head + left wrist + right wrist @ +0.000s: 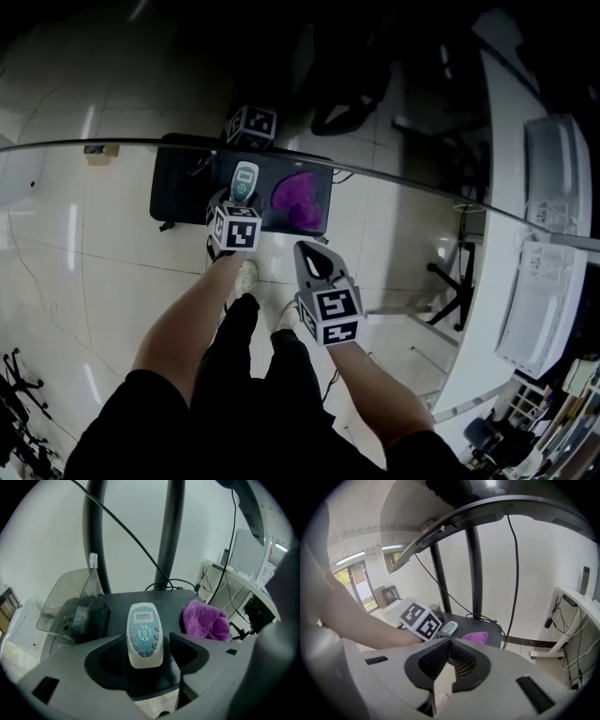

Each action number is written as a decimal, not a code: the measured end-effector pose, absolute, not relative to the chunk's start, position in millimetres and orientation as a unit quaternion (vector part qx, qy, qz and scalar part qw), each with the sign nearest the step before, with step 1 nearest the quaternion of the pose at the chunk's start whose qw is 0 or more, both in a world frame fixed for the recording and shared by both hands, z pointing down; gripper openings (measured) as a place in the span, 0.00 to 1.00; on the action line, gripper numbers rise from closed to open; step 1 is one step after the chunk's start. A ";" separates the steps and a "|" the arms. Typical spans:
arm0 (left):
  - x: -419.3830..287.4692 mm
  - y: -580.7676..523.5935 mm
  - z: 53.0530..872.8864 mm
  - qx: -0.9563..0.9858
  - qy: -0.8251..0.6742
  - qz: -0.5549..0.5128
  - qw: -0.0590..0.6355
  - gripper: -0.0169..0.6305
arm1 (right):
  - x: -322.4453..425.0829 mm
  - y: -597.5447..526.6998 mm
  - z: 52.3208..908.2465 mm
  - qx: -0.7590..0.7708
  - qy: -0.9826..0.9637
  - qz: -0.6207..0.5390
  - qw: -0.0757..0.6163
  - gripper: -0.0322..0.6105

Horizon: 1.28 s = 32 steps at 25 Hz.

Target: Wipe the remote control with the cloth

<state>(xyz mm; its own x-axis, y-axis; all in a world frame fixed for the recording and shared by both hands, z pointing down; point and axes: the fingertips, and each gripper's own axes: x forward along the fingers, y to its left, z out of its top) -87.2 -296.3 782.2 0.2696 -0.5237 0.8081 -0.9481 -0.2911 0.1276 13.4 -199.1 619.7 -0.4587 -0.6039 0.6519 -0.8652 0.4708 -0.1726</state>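
On the small black desk [171, 603] the remote control [145, 634] lies between the spread jaws of the left claw [147, 645], with a gap on either side. The purple cloth [206, 620] sits just to its right, open from above. A clear bin [70, 609] crowds the left edge. Two black posts [169, 531] and a slack cable [126, 531] close off the back.

A white remote [244, 180] lies on a small black table [178, 192], with a purple cloth [302, 199] just beside it. The left gripper [232, 208] is at the remote's near end. The right gripper [309, 258] hangs short of the table, above the floor.
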 end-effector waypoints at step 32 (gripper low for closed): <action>-99.5 -224.4 669.3 0.792 -0.448 0.317 0.268 0.40 | 40.1 -301.8 780.5 0.474 -0.739 0.283 0.386 0.43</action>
<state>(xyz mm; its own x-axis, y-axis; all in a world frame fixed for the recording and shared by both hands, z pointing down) -99.5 -224.4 669.3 0.3979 -0.5387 0.7426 -0.8792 -0.4552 0.1409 40.1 -301.8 780.5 -0.2534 -0.4818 0.8388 -0.9188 0.3912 -0.0529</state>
